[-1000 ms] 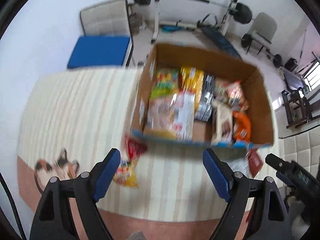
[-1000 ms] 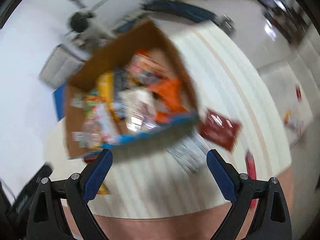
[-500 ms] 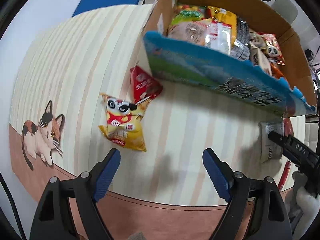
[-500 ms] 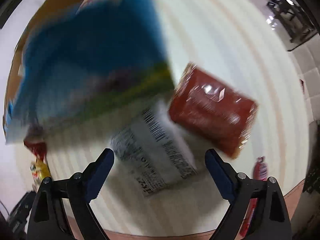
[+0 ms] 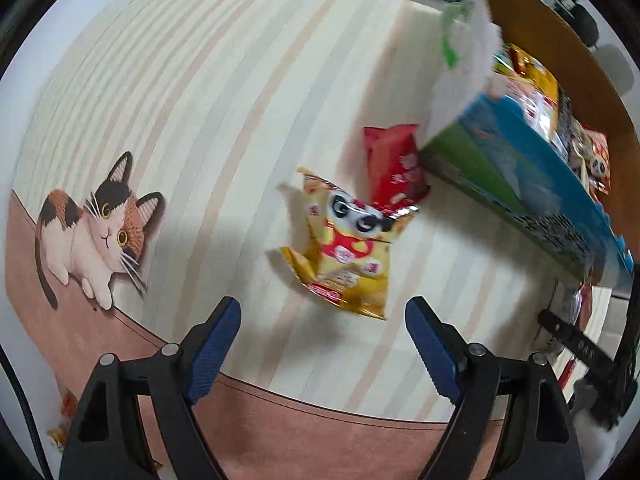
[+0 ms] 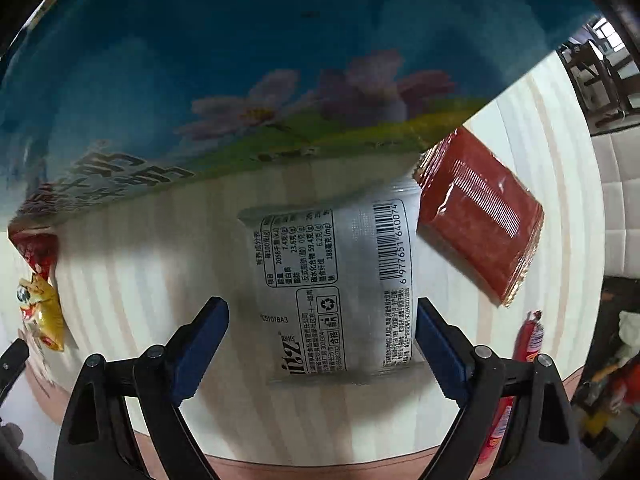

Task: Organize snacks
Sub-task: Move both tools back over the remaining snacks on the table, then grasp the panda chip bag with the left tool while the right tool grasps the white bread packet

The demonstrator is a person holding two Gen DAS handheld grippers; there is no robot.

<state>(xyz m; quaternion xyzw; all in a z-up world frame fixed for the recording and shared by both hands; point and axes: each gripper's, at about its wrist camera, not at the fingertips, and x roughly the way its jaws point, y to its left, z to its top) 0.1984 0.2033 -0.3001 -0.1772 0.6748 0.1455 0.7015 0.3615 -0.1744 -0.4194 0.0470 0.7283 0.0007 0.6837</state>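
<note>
Silver-grey foil snack packet, printed side up with barcode and nutrition table legible, lies flat on the cream striped tablecloth, just in front of the open cardboard box with blue and green printed front wall. Right gripper points down over it, blue-padded jaws spread to either side of the packet's near end; jaws have just been closing in, with the packet between them. Right pad sits at the packet's edge, left pad clearly apart; no grip yet. Dark red ridged foil packet lies tilted just beside the silver one, touching or overlapping its far right corner. A thin red stick snack lies nearer the table edge, to the right. In the left wrist view, left gripper is released, jaws wide, nothing between them, hovering just short of a yellow crinkled snack bag with a panda face. Behind that bag a red snack pouch rests against the box's corner, the yellow bag overlapping its near end. Box interior shows assorted packets standing inside. Calico cat print on the cloth, far left.
</note>
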